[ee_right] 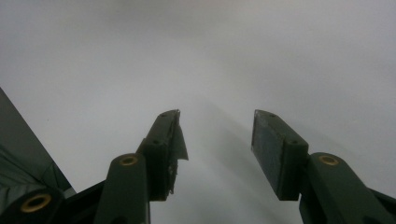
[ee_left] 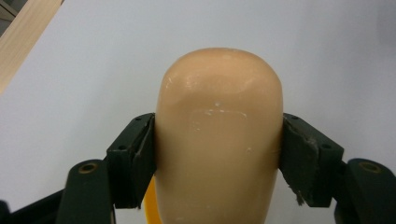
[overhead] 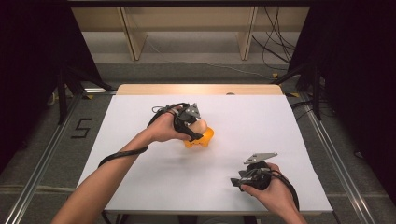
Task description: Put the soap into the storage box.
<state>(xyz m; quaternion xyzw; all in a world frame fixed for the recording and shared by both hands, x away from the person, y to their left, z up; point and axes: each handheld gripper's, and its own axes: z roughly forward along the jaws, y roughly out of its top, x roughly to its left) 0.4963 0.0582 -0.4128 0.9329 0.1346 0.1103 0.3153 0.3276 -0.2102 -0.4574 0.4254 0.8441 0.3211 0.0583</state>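
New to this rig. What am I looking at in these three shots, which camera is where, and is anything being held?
No robot arm here: a person holds a hand-held two-jaw gripper in each hand at a table with a white surface. The high view looks down from above the person's side. The other two cameras ride on the grippers, looking along their black jaws. The left gripper is shut on a smooth beige rounded object with an orange part beside it; what it is I cannot tell. The right gripper is open, holding nothing, near the table's front right.
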